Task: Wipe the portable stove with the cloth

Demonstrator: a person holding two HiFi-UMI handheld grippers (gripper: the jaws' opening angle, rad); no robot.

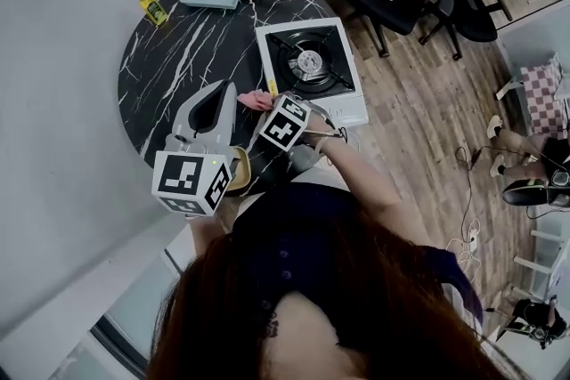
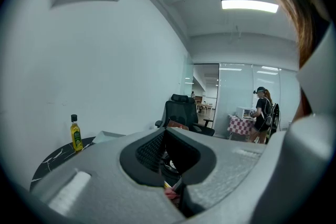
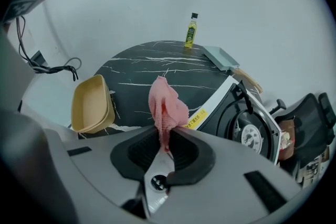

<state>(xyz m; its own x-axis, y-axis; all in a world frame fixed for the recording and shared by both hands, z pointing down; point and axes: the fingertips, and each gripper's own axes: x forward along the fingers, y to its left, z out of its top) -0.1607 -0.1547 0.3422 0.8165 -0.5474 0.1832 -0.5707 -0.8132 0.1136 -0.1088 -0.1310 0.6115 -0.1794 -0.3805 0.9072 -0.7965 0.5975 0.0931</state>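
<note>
Your right gripper is clamped shut on the pink cloth. It pinches the lower end, so the bulk of the cloth stands up past the tips at centre frame of the right gripper view. Your left gripper has its jaws closed together with nothing between them, low in the middle of its own view.

In the head view the cloth sits mid-frame, just beside the near left corner of the portable stove. I can't tell whether the two touch. Both are on or over the black marble table.

Left of the cloth in the right gripper view, one tan bowl sits at the table's near edge. Farther back, top centre, one small bottle holds yellow oil. Right of it lies one grey-blue tray, with one wooden handle just beside it. That makes one stove, one cloth, one bowl, one bottle and one tray.
</note>
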